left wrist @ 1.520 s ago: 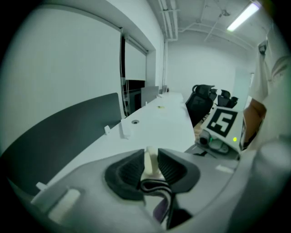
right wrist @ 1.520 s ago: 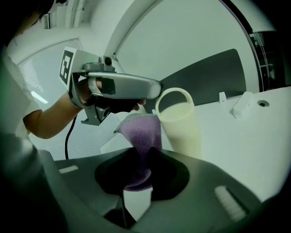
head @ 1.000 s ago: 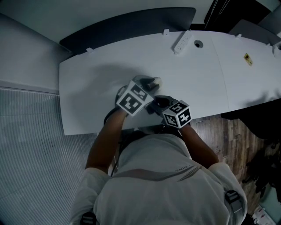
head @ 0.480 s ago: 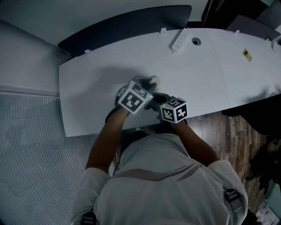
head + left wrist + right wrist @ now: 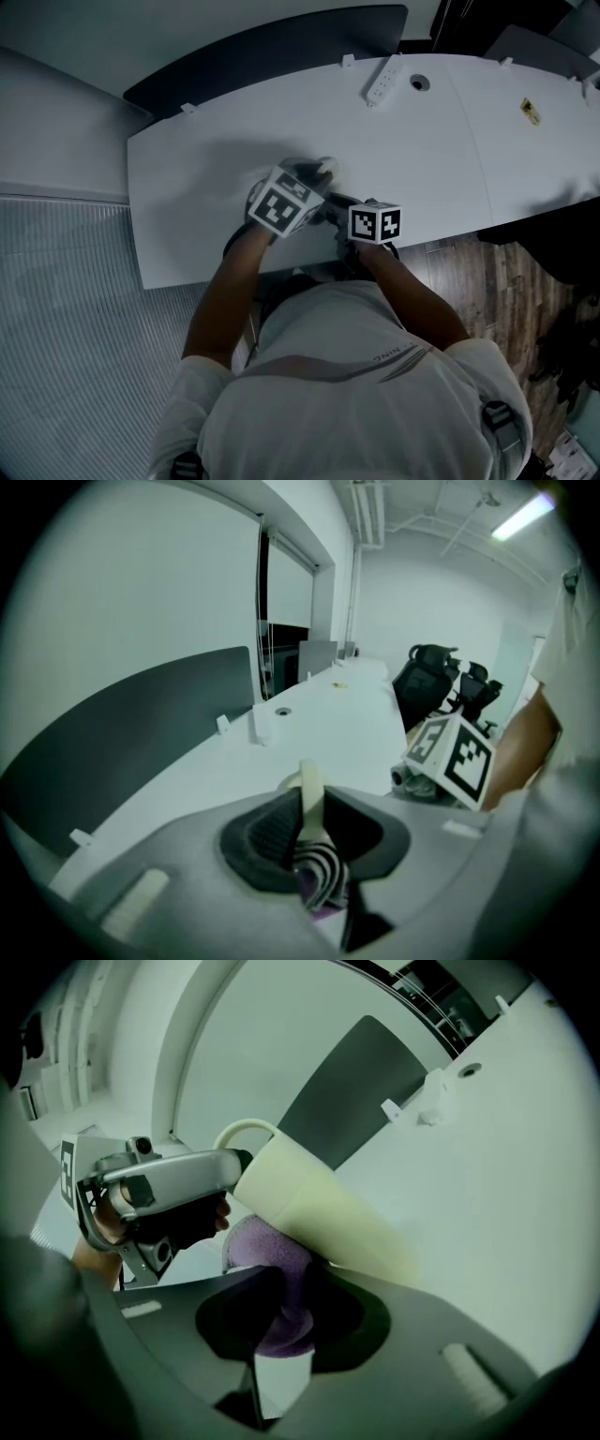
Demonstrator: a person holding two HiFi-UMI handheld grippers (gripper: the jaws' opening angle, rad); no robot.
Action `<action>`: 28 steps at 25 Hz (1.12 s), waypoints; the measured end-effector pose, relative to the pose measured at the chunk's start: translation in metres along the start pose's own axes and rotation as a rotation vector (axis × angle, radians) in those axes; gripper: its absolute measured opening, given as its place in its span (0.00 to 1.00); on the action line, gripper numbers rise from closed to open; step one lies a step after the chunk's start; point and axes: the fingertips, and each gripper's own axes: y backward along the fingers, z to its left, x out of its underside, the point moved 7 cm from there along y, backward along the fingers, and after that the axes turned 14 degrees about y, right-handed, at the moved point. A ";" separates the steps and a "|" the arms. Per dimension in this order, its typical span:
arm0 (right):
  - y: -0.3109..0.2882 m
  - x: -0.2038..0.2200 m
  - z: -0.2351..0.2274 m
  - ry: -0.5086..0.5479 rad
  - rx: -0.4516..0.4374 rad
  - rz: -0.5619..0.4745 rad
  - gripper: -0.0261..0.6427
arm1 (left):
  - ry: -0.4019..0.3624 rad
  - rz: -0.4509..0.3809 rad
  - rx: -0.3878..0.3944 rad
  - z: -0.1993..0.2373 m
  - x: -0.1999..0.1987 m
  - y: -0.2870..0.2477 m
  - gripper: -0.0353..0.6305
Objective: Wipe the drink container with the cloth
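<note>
A cream mug (image 5: 309,1199) is held off the white table (image 5: 206,159), tilted, with its handle (image 5: 246,1129) at the top left. My left gripper (image 5: 230,1166) is shut on the mug's rim; in the left gripper view the thin cream wall (image 5: 310,799) stands between the jaws of this gripper (image 5: 309,832). My right gripper (image 5: 286,1312) is shut on a purple cloth (image 5: 272,1260) that presses against the mug's underside. In the head view both marker cubes sit close together near the table's front edge, with the mug (image 5: 324,169) just beyond the left gripper (image 5: 314,180).
A white power strip (image 5: 385,78) and a round cable hole (image 5: 419,83) lie at the table's far side, before a dark partition (image 5: 262,52). A yellow sticker (image 5: 531,111) is far right. Black office chairs (image 5: 441,672) stand beyond the table's end.
My right gripper has moved forward and slightly left, closer under the mug. The left gripper with the mug has shifted a little away from the front edge.
</note>
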 end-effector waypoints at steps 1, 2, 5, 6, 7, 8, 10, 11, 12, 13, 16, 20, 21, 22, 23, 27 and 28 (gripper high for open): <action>-0.001 0.003 -0.002 -0.011 0.007 0.005 0.17 | 0.006 0.000 0.000 0.001 0.000 0.000 0.16; -0.002 0.006 -0.005 -0.022 0.017 0.011 0.17 | 0.009 0.002 -0.001 0.001 0.001 0.001 0.16; -0.006 0.015 -0.012 -0.070 0.053 0.035 0.17 | 0.005 0.005 -0.004 0.001 0.000 0.001 0.16; -0.007 0.019 -0.014 -0.085 0.067 0.045 0.17 | 0.004 0.003 -0.003 0.002 0.000 0.001 0.16; -0.008 0.022 -0.018 -0.097 0.083 0.057 0.17 | 0.006 0.001 -0.001 0.002 0.000 0.001 0.16; -0.010 0.026 -0.021 -0.106 0.099 0.069 0.17 | 0.011 0.000 0.001 0.002 0.000 0.001 0.16; -0.012 0.033 -0.027 -0.121 0.125 0.094 0.17 | 0.019 0.007 0.005 0.002 0.000 0.001 0.16; -0.013 0.037 -0.030 -0.124 0.136 0.104 0.17 | 0.019 0.014 0.005 0.002 0.000 0.001 0.16; -0.014 0.039 -0.034 -0.120 0.145 0.113 0.17 | 0.016 0.021 0.004 0.001 0.000 0.001 0.16; -0.016 0.042 -0.036 -0.111 0.152 0.120 0.17 | 0.013 0.028 0.003 0.001 0.000 0.001 0.16; -0.015 0.045 -0.036 -0.102 0.145 0.130 0.17 | 0.015 0.035 0.006 0.001 0.000 0.000 0.16; 0.009 0.043 -0.018 -0.111 0.075 0.106 0.17 | 0.033 0.023 0.020 0.003 -0.001 0.001 0.16; 0.019 0.044 -0.012 -0.116 0.061 0.088 0.17 | 0.032 0.023 0.022 0.003 -0.001 0.001 0.16; 0.030 0.044 -0.007 -0.123 0.049 0.064 0.17 | 0.028 0.025 0.024 0.004 0.000 0.001 0.16; 0.041 0.044 -0.002 -0.134 0.035 0.029 0.17 | 0.023 0.028 0.025 0.004 0.000 0.001 0.16; 0.077 0.038 0.006 -0.254 -0.009 -0.194 0.17 | 0.012 0.033 0.038 0.006 -0.001 0.001 0.16; 0.082 0.035 0.006 -0.294 -0.013 -0.253 0.17 | 0.013 0.033 0.041 0.006 -0.001 0.000 0.16</action>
